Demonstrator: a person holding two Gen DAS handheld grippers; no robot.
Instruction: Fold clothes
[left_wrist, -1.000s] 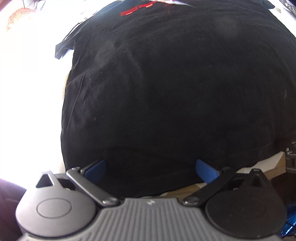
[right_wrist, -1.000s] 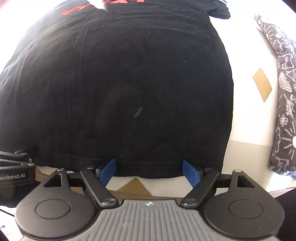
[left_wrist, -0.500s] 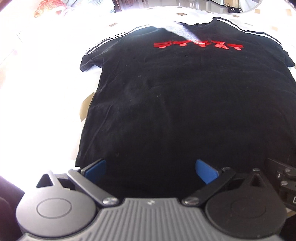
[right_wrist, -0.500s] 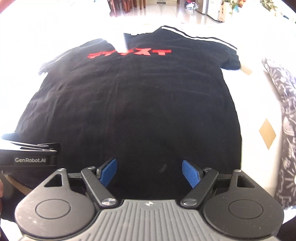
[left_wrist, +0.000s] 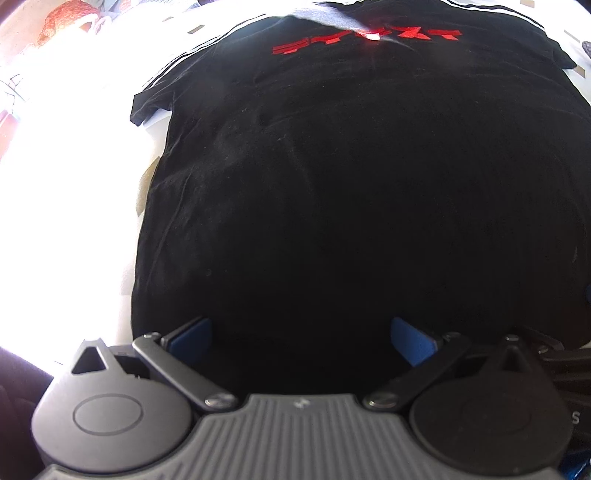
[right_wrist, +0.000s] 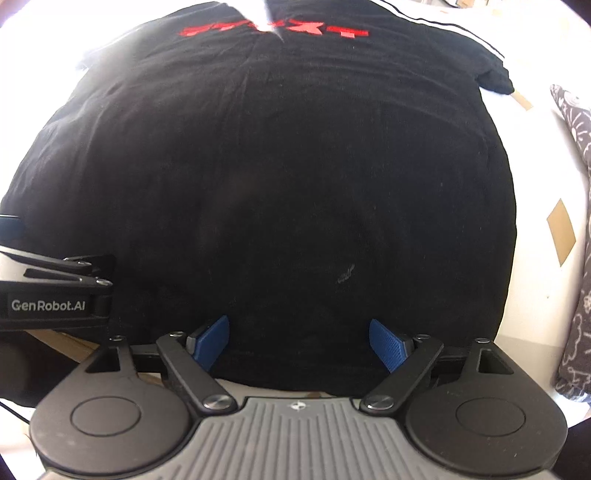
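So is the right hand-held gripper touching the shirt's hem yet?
Cannot tell. In the right wrist view the opening right hand-held gripper straddles the black shirt near its hem, but neither contact nor gap shows plainly.

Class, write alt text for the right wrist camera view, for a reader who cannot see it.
A black T-shirt with red lettering lies spread flat on a white cloth, filling the view. The right hand-held gripper hangs over its near hem, blue-padded jaws opening with nothing pinched. The left hand-held gripper enters at left; a dark patterned fabric lies at right.
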